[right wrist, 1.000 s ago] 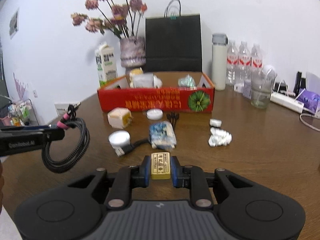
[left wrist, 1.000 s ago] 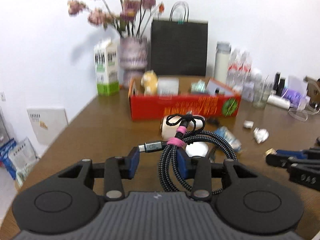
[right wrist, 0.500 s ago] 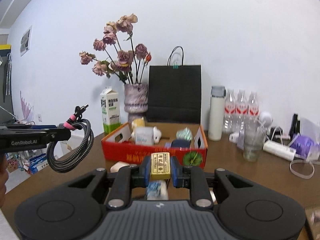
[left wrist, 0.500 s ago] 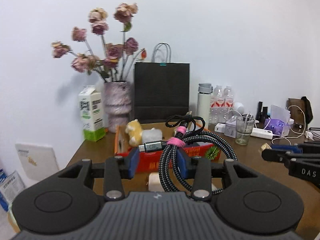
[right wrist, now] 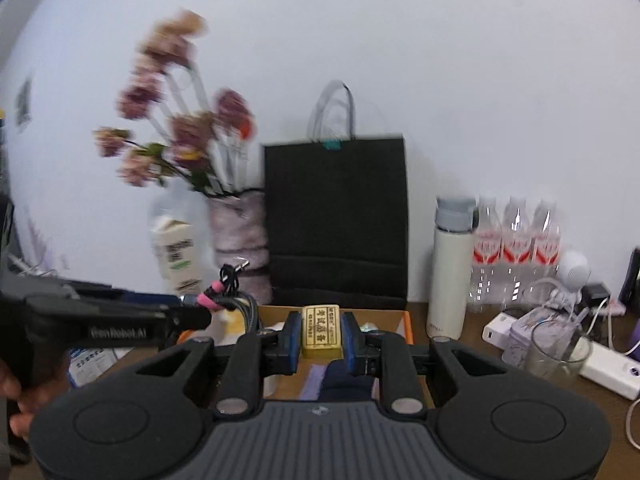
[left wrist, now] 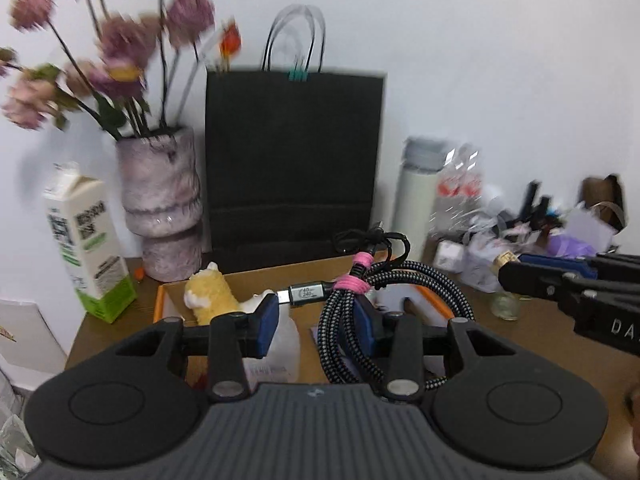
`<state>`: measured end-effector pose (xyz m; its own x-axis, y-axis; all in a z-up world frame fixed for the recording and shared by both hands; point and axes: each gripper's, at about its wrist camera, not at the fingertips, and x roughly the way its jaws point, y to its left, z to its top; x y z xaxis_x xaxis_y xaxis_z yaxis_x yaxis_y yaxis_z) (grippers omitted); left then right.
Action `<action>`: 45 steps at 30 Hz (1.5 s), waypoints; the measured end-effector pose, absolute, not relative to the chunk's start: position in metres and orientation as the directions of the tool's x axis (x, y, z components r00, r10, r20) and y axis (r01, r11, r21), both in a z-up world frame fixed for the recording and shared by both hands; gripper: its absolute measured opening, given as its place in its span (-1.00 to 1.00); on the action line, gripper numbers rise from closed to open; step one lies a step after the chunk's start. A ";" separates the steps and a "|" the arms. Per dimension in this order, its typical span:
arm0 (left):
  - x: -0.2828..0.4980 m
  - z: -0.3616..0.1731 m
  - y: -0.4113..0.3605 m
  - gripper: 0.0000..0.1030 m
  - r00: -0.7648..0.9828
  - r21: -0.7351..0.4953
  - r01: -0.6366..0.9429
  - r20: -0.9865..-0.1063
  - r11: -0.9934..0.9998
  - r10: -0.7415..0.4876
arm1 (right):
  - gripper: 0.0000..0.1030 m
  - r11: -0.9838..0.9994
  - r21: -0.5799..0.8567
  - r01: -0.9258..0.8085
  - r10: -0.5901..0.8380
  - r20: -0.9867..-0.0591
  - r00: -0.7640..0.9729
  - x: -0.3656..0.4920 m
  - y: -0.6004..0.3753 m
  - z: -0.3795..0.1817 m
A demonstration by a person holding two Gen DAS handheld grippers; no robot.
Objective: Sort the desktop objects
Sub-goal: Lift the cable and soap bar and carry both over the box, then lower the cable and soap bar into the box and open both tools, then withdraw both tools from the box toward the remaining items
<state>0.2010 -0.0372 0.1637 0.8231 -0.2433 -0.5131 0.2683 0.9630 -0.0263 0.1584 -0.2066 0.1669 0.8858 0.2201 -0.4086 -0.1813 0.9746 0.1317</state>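
Note:
My left gripper has spread jaws; a coiled braided cable with pink ties hangs on its right finger, over the open cardboard box. A yellow plush toy and a white bottle lie in the box. My right gripper is shut on a small yellow block above the same box. The left gripper and cable also show in the right wrist view.
Behind the box stand a black paper bag, a vase of flowers and a milk carton. To the right are a white flask, water bottles, a glass and a power strip.
Both grippers have moved forward and stand over the box. The left jaws have spread wider, and the cable now rests only against the right finger.

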 end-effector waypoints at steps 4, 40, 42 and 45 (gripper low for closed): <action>0.265 0.135 -0.057 -0.20 0.778 0.034 0.255 -0.601 0.966 -0.184 | -0.62 0.968 0.200 -0.149 0.232 -0.503 0.832 0.226 -0.212 0.143; 0.155 0.147 -0.001 0.99 0.798 -0.080 0.129 -0.583 0.988 -0.151 | 0.58 0.991 0.044 -0.125 0.129 -0.542 0.831 0.161 -0.183 0.135; 0.123 0.137 0.005 0.99 0.804 -0.091 0.107 -0.578 0.990 -0.140 | 0.58 0.991 0.041 -0.128 0.131 -0.533 0.836 0.134 -0.182 0.127; 0.076 0.120 0.011 1.00 0.808 -0.108 0.111 -0.569 0.988 -0.153 | 0.64 0.989 0.074 -0.128 0.147 -0.521 0.841 0.094 -0.183 0.110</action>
<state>0.0763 0.0109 0.1200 0.8081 -0.1534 -0.5687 0.1114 0.9879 -0.1081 0.0940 -0.1831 0.1098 0.8409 0.1473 -0.5208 -0.1275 0.9891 0.0737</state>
